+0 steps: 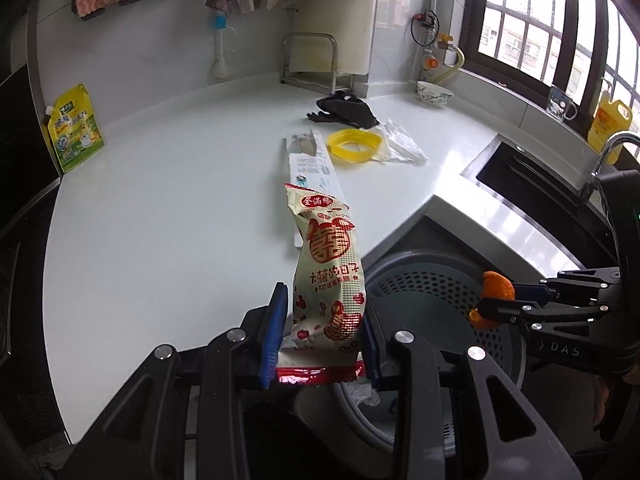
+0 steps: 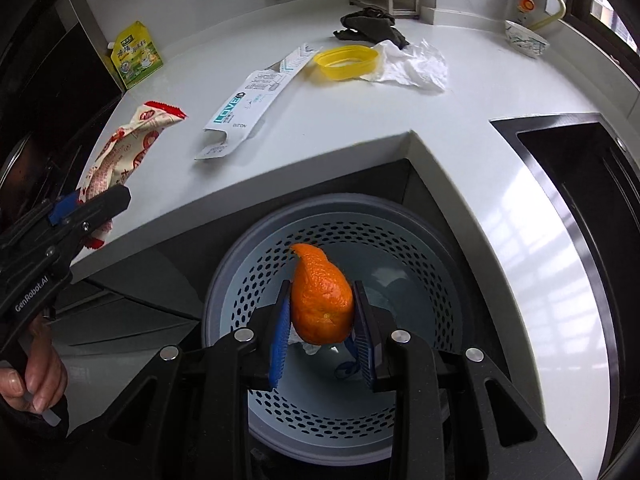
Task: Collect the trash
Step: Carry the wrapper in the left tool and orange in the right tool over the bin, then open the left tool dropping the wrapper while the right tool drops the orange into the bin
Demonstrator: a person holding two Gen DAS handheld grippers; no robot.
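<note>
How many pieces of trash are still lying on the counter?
3, all in a cluster: the long white box, the yellow plastic ring just beyond it, and the crumpled clear plastic beside the ring. More could be hidden outside the pictures.

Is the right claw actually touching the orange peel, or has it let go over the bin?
Touching. The right wrist view shows the orange peel pinched between both blue pads of the right claw, held above the perforated bin.

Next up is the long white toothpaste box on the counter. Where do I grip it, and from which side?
Grip the toothpaste box mid-length, across its narrow width, coming from above. It lies flat and long on the counter, and its near end flap is open and flimsy, so avoid that end.
</note>
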